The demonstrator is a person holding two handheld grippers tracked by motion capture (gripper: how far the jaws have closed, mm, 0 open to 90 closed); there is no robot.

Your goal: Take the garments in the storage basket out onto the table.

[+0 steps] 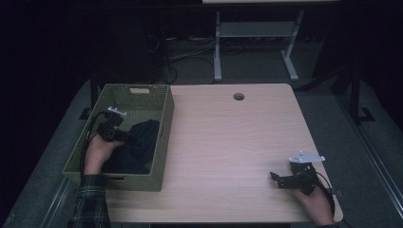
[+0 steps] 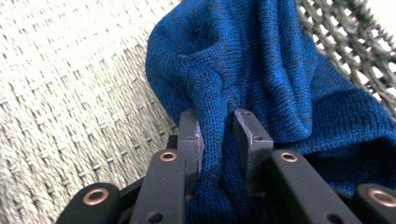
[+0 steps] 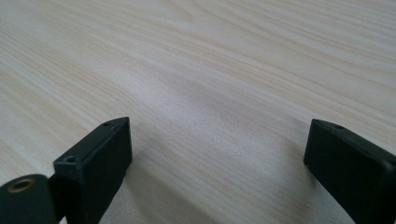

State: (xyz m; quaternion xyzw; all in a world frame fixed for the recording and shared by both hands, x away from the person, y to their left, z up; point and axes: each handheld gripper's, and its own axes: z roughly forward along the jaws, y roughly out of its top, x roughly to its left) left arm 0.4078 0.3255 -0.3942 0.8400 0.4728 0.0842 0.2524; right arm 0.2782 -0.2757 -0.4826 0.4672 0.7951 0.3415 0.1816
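Looking down from the high view, I see the woven basket (image 1: pixel 161 137) sitting on the left part of the table (image 1: pixel 237 142), with a dark knitted cloth (image 1: pixel 138 142) bunched inside it near the right wall. My left gripper (image 1: pixel 124 135) is inside the basket, right at the cloth's left edge. My right gripper (image 1: pixel 280 179) waits near the table's front right corner, well apart from the basket. The lighting is dim from up here, so I cannot tell whether any of the cloth has left the basket floor; it looks as though all of it lies inside.

In the left gripper view, the cloth (image 2: pixel 280 84) turns out to be blue knit, and a raised fold of it stands between my two jaws. The left gripper (image 2: pixel 217 133) is clamped on that fold, with both pads pressing into the fabric from either side. The basket's woven floor (image 2: pixel 70 93) spreads behind it, and its wall shows at the upper right. I judge the grasp as made, while the lift out of the basket is not yet done.

In the right gripper view, my right gripper (image 3: pixel 217 154) is spread wide with nothing between its jaws, hovering low over bare wood (image 3: pixel 210 60). That hand has no share in the work yet. What remains, as I read it, is raising the cloth over the rim and bringing it onto the open tabletop, where the right gripper could take a second hold.
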